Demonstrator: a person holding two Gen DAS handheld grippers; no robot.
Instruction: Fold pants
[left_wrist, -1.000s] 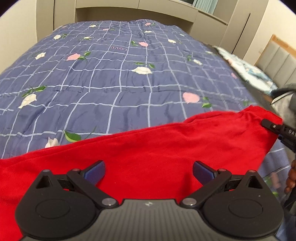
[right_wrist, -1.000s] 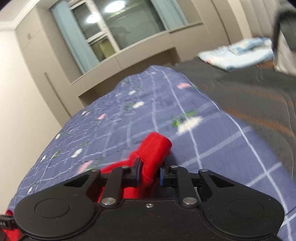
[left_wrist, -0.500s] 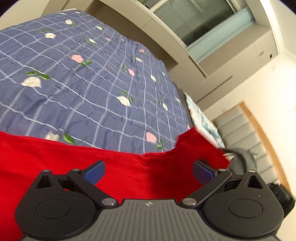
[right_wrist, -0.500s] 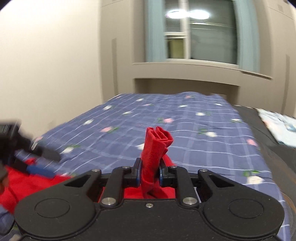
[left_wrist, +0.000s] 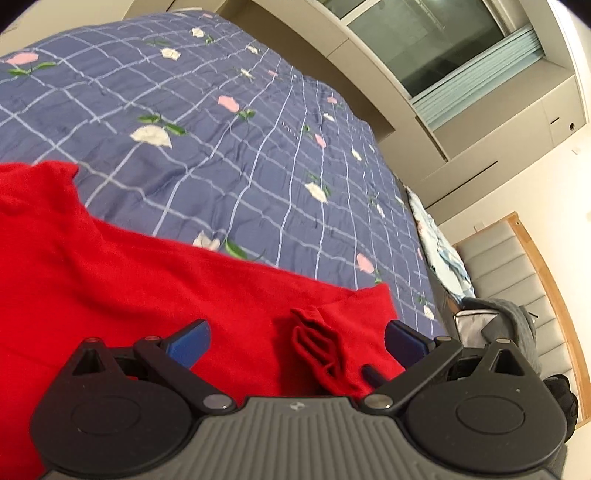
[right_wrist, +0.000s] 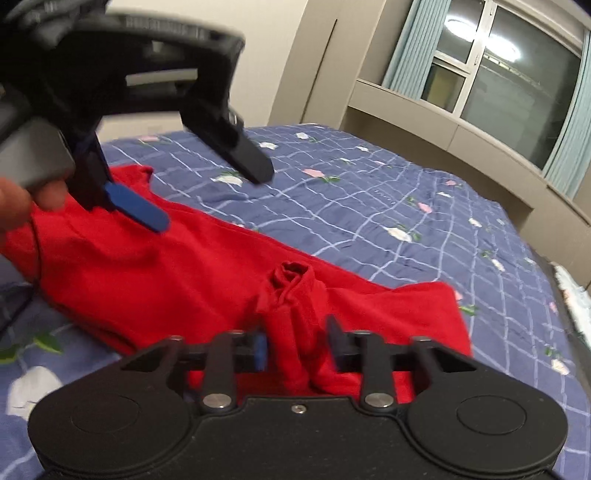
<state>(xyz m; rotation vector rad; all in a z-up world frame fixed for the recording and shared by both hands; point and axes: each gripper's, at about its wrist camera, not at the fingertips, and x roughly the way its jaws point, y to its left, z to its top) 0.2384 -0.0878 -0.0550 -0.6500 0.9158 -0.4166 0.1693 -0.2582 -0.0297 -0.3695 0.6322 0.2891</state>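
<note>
Right wrist view: the red pants (right_wrist: 184, 273) lie spread on the blue checked bedspread (right_wrist: 406, 206), with a bunched fold standing between the fingers of the right gripper (right_wrist: 297, 349), whose jaws are opening and no longer press the cloth. The left gripper (right_wrist: 214, 195) hangs above the pants, its jaws wide apart and empty.

Even, warm indoor light; a ceiling lamp's glare (right_wrist: 502, 50) reflects in the dark window (right_wrist: 517, 81). Strong fisheye bending with black corners. The left gripper (right_wrist: 214, 199), near left, is motion-blurred; shadows are soft.
</note>
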